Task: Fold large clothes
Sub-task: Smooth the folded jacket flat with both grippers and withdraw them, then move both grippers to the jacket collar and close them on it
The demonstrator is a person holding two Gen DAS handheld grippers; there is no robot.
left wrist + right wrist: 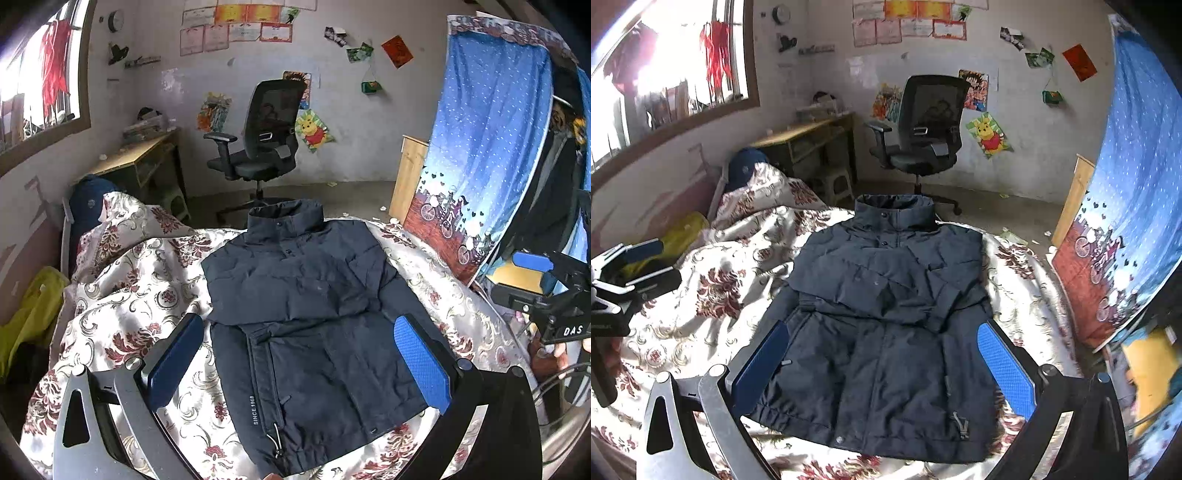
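A dark navy padded jacket [310, 306] lies flat on the floral bedspread [133, 291], collar away from me, both sleeves folded across the chest. It also shows in the right wrist view [882, 317]. My left gripper [299, 362] is open and empty, held above the jacket's lower half, blue pads either side. My right gripper [882, 369] is open and empty above the hem. In the left wrist view the right gripper [543, 273] shows at the right edge; in the right wrist view the left gripper [646, 262] shows at the left edge.
A black office chair [258, 147] stands on the floor beyond the bed. A wooden desk [136, 155] is at the back left. A blue printed curtain [487, 147] hangs at the right. A yellow-green cloth [33, 306] lies at the bed's left side.
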